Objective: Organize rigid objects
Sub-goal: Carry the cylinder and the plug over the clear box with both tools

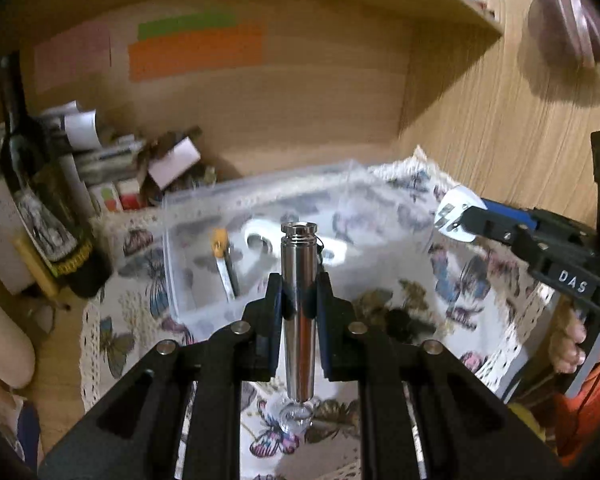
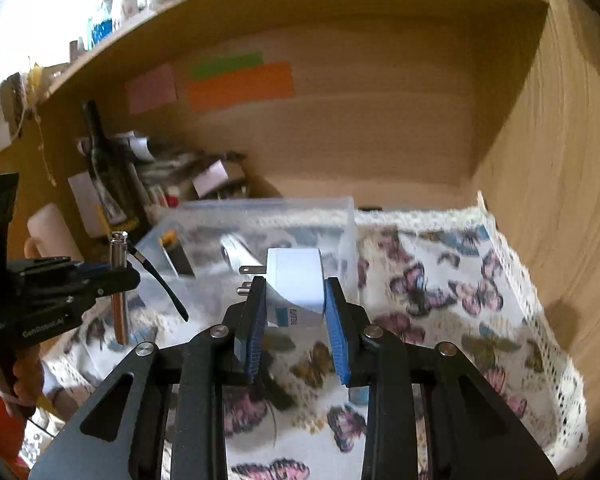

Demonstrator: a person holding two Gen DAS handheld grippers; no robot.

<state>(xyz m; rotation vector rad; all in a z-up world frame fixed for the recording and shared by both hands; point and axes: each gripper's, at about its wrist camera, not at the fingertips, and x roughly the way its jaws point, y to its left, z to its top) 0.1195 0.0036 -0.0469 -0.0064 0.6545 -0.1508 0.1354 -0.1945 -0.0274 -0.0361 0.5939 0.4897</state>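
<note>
My left gripper (image 1: 299, 300) is shut on a shiny metal cylinder (image 1: 299, 280) with a black cord, held upright above the butterfly cloth in front of a clear plastic bin (image 1: 204, 208). My right gripper (image 2: 295, 296) is shut on a white plug adapter (image 2: 296, 280) with metal prongs, held near the bin's (image 2: 350, 220) right corner. The bin holds a yellow-topped tool (image 1: 222, 258) and a white object (image 1: 260, 236). The right gripper with the adapter (image 1: 458, 216) shows at right in the left wrist view; the left gripper with the cylinder (image 2: 118, 280) shows at left in the right wrist view.
A butterfly-print cloth (image 2: 440, 300) covers the wooden shelf floor. A dark bottle (image 1: 40, 184) and a clutter of boxes and papers (image 1: 140, 168) stand at the back left. Wooden walls (image 2: 560, 160) close the back and right. A small dark object (image 1: 400, 322) lies on the cloth.
</note>
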